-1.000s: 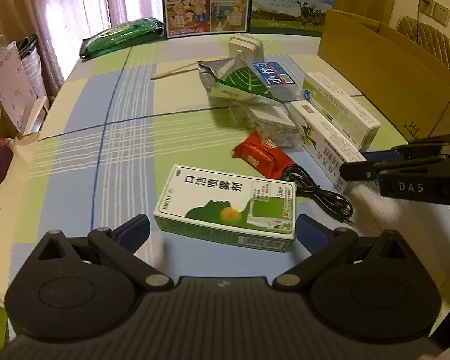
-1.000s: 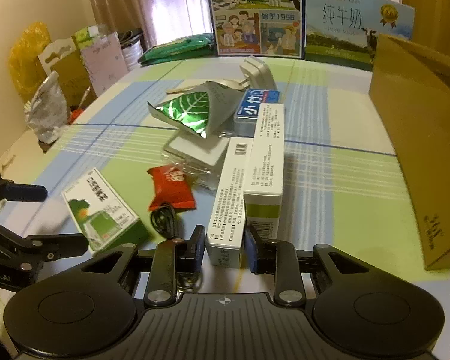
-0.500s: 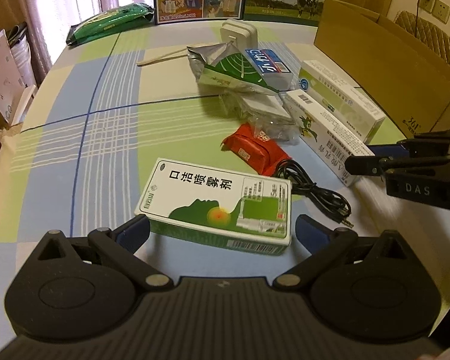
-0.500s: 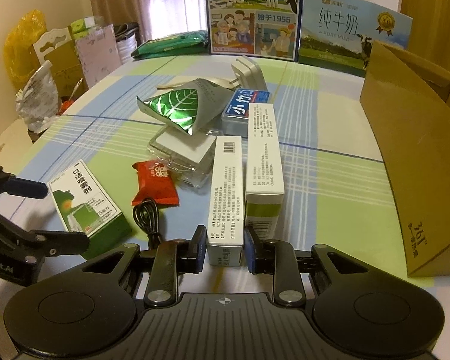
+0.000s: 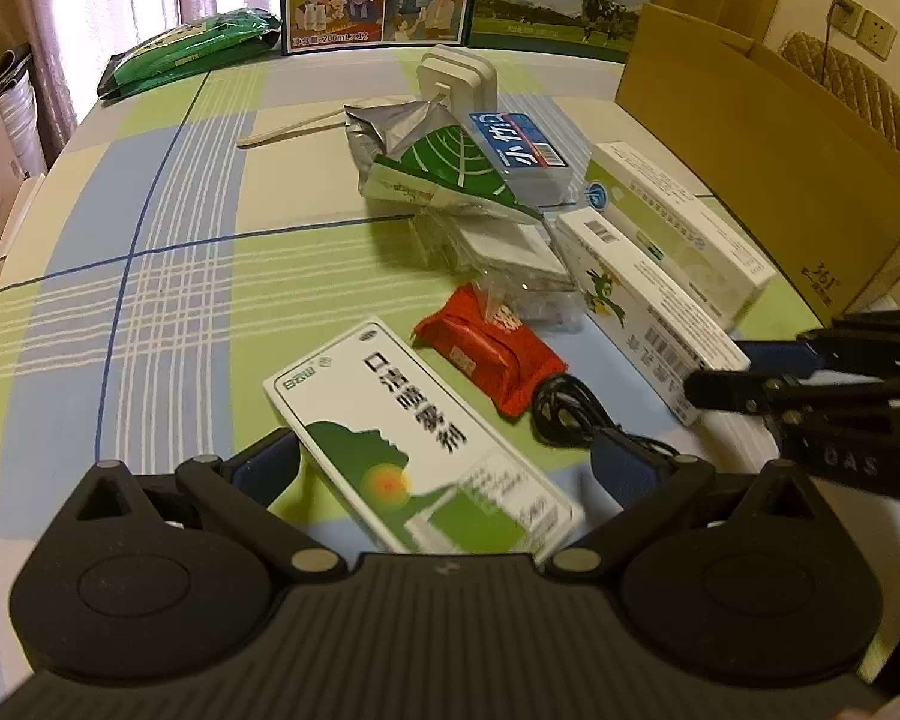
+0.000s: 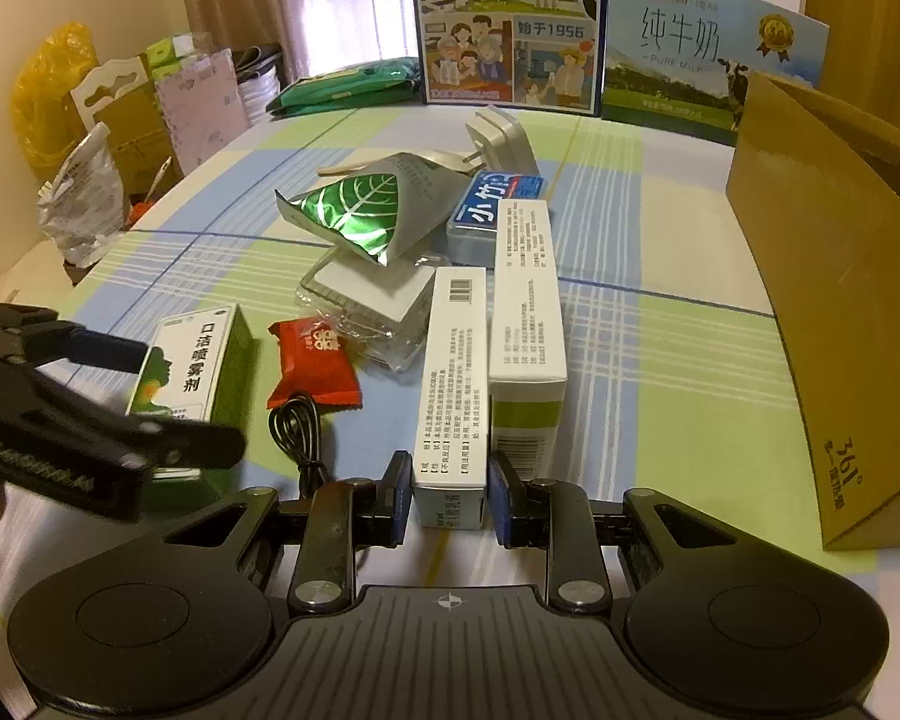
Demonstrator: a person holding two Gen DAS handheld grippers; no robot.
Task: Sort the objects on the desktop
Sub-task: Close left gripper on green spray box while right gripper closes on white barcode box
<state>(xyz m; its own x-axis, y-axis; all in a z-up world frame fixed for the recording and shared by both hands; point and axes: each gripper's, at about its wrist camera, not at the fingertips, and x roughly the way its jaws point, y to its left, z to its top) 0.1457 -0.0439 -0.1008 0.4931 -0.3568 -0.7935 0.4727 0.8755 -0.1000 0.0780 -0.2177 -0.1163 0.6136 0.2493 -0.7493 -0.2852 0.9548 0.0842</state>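
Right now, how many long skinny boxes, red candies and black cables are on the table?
Long skinny boxes: 2
Red candies: 1
Black cables: 1
Total: 4

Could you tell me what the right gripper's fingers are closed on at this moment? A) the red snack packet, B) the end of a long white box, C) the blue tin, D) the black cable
B: in the right wrist view the right gripper has both pads pressed against the near end of the long white box, while the red snack packet and black cable lie untouched to its left.
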